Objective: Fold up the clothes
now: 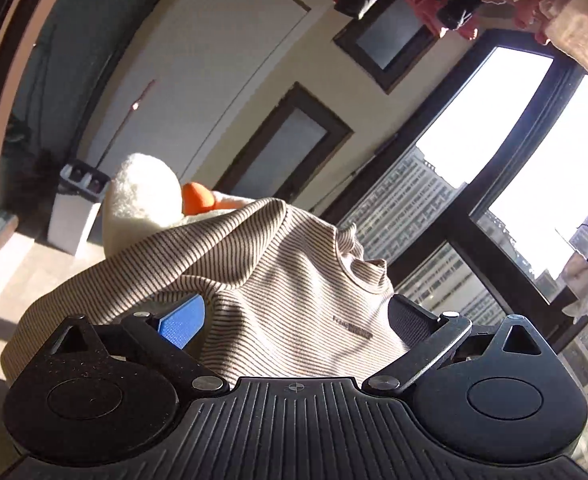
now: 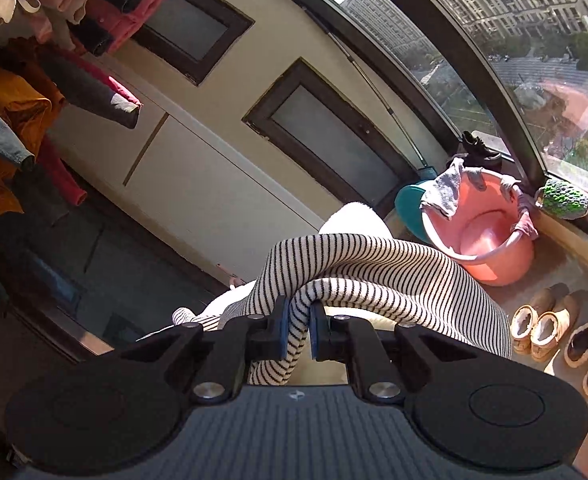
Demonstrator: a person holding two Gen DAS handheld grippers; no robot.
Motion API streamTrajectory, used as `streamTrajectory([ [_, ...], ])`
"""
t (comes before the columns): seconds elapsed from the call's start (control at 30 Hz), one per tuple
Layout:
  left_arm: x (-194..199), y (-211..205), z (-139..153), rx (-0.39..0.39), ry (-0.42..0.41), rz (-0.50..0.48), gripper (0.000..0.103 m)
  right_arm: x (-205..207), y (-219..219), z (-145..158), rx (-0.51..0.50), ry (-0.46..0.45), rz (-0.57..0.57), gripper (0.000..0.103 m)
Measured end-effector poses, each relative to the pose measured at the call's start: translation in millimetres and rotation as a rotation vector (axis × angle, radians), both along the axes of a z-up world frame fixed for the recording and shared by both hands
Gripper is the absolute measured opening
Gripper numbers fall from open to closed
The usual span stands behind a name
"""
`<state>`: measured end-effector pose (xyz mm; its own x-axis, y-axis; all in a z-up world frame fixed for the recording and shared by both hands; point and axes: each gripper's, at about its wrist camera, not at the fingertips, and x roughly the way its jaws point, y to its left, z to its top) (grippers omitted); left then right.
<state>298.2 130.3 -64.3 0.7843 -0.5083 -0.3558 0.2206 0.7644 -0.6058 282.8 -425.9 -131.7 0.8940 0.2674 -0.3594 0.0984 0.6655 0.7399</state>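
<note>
Striped shirt [image 1: 286,280] hiding left fingers [image 1: 182,322]

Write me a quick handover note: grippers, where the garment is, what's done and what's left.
Left gripper: jaws wide open, the striped top draped between them, not pinched.
Right gripper: shut on a bunched fold of the same striped top.
Garment: held up in the air, collar visible in the left view, plush duck behind it.
Done: picked up on one side.
Left: close the left gripper on the fabric, spread it out, fold.
</note>
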Motion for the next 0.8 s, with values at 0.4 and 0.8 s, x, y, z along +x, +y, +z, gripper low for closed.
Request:
streamTrajectory([
  [0.4, 9, -102, -42, 0.072, 0.195, -0.065, 0.103, -51, -68, -108, 0.264, 0.171, -0.135, 0.055],
  [0.8, 9, -109, -51, 0.033, 0.263, 0.051, 0.103, -29, -80, -269, 1.101, 0.233, -0.231, 0.063],
])
